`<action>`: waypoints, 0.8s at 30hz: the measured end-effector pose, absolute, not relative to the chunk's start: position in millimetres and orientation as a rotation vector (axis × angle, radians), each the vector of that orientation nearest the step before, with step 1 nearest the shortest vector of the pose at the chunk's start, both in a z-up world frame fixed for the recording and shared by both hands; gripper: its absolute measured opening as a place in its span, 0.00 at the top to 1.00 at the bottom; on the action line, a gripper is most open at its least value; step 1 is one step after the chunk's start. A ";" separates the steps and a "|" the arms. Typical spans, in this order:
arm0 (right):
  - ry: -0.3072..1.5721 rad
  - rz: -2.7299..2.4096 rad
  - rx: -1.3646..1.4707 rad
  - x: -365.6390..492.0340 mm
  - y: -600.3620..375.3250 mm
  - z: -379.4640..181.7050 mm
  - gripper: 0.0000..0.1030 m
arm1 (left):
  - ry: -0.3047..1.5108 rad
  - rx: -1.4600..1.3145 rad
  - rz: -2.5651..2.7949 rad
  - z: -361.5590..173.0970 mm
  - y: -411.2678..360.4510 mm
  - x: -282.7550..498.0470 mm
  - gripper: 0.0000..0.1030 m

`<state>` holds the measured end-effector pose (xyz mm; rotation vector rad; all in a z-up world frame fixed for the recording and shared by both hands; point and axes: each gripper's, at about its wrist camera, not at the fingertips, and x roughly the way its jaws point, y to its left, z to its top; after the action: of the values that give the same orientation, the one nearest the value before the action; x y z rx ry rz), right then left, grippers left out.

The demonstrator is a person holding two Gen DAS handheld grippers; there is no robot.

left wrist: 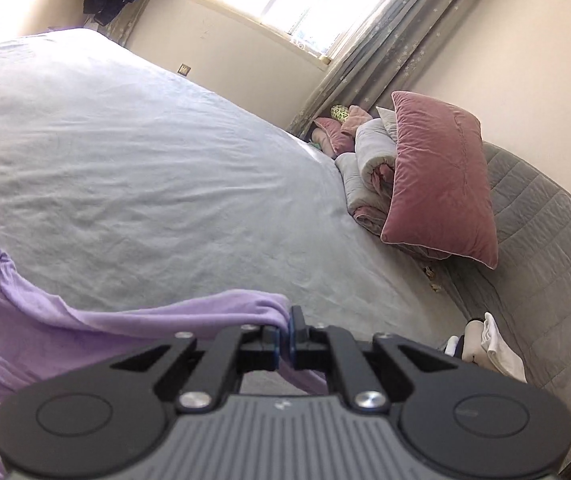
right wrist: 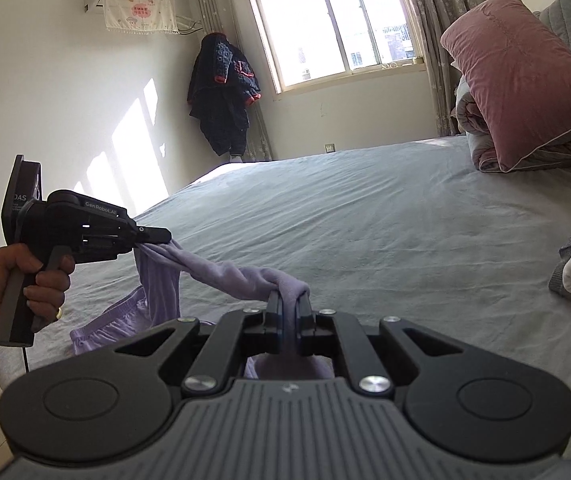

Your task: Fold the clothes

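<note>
Above the near edge of the bed [right wrist: 365,216], the lilac garment [right wrist: 221,272] hangs stretched between two clamped grips: the left gripper [right wrist: 163,237] pinches one bunched corner, the right gripper [right wrist: 289,304] another. Its waistband sags onto the sheet near the bed's left edge. Each bite looks thin, possibly only a fold of hem, so a sharp pull apart could tear it free. The trailing cloth could also drag, twist and spoil the fold line.
</note>
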<state>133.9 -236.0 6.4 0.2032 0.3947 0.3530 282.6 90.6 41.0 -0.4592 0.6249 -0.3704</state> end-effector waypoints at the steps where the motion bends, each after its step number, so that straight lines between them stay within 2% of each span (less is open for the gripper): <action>1: 0.391 0.352 0.206 139.9 -236.2 6.0 0.93 | 0.621 -0.452 -0.370 42.4 88.0 289.6 0.96; 7: 0.403 0.313 0.213 175.1 -242.1 -6.6 0.93 | 0.625 -0.438 -0.370 29.4 72.6 330.7 0.96; 17: 0.508 0.246 0.236 216.7 -252.9 -52.5 0.93 | 0.732 -0.438 -0.323 -39.9 47.3 394.9 0.96; 24: 0.572 0.214 0.221 238.8 -254.3 -79.3 0.93 | 0.798 -0.438 -0.279 -78.3 39.8 413.2 0.96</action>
<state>238.8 -254.3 -79.3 0.2206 0.5719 0.2143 413.2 39.8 -78.3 -0.4385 0.7982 -0.2795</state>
